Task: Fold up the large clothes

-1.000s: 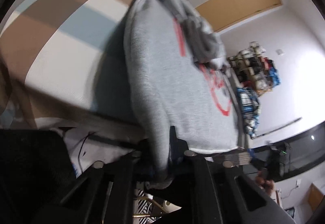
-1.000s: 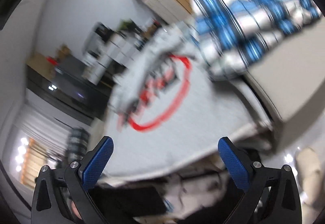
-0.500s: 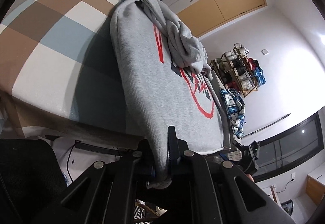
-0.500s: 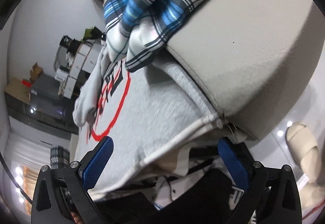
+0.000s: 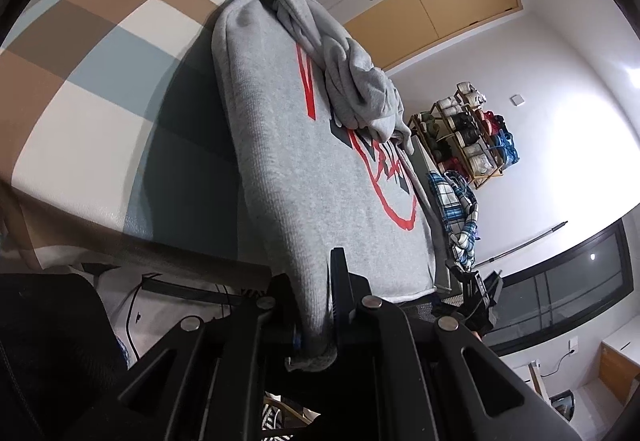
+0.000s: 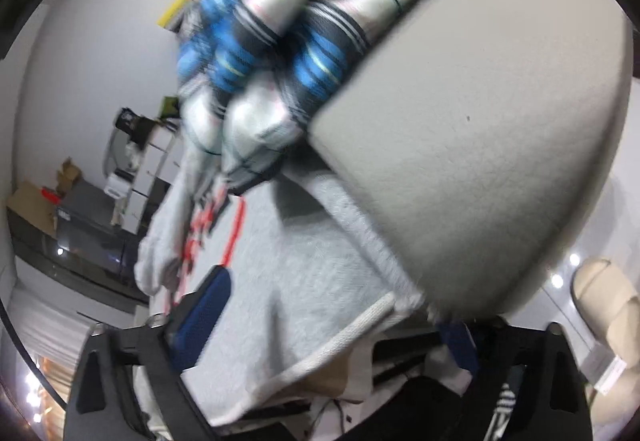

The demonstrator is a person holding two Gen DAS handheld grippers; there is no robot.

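A grey sweatshirt [image 5: 300, 161] with a red print lies along the bed, one sleeve bunched on top. My left gripper [image 5: 316, 325] is shut on its near hem corner, and the cloth hangs pinched between the black fingers. In the right wrist view the sweatshirt's other hem corner [image 6: 312, 261] lies between the blue pads [image 6: 204, 317] of my right gripper [image 6: 332, 333]. Its jaws are closing around the white-edged hem, and the pads do not press on it. In the left wrist view the right gripper [image 5: 476, 301] shows small, at the far hem corner.
The bed has a brown, blue and white checked cover [image 5: 100, 61]. A blue plaid shirt [image 6: 280, 21] is heaped on a grey padded bed end [image 6: 480, 141] right beside the hem. A beige slipper [image 6: 604, 309] lies on the floor. A shelf rack [image 5: 472, 137] stands by the wall.
My right gripper has come in over the sweatshirt's hem corner and its jaws have narrowed around it. The left gripper keeps its grip in the same place.
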